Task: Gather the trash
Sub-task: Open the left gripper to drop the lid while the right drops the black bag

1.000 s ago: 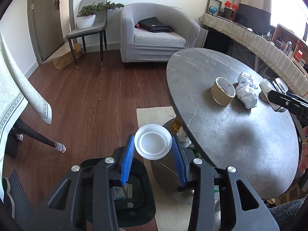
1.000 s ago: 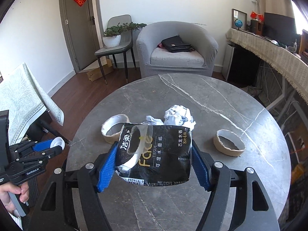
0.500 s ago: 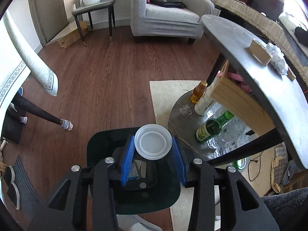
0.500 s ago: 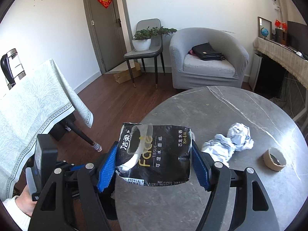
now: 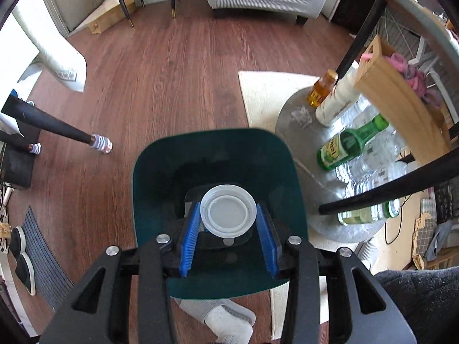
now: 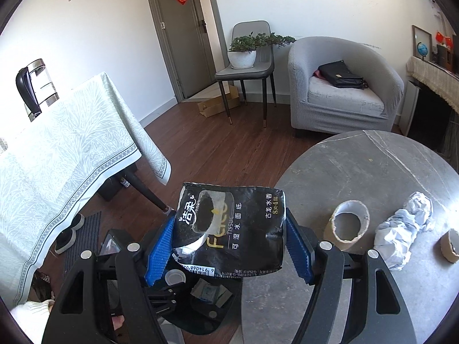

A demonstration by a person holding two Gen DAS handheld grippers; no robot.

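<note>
My left gripper [image 5: 228, 226] is shut on a round white plastic lid [image 5: 228, 214], held flat between its blue pads directly over the open dark green trash bin [image 5: 160, 172] on the floor. My right gripper [image 6: 229, 243] is shut on a black tissue wrapper [image 6: 229, 226] with white and gold print, held past the left edge of the round grey marble table [image 6: 358, 172]. Below it the bin [image 6: 200, 321] and the left gripper holding the lid [image 6: 175, 278] show. Two cardboard rolls [image 6: 347, 223] [image 6: 451, 245] and crumpled white paper [image 6: 404, 229] lie on the table.
Bottles [image 5: 347, 143] stand and lie on the table's low base plate [image 5: 289, 114] right of the bin, beside black table legs [image 5: 387, 189]. A cloth-covered table [image 6: 57, 157] stands left, shoes [image 6: 68, 235] on a mat below. An armchair [image 6: 344, 86] and a grey chair [image 6: 246, 66] stand far back.
My left gripper has sunk and tipped downward with the lid, from table height to just above the bin. My right gripper has swung left with the wrapper, off the table's middle toward its left edge.
</note>
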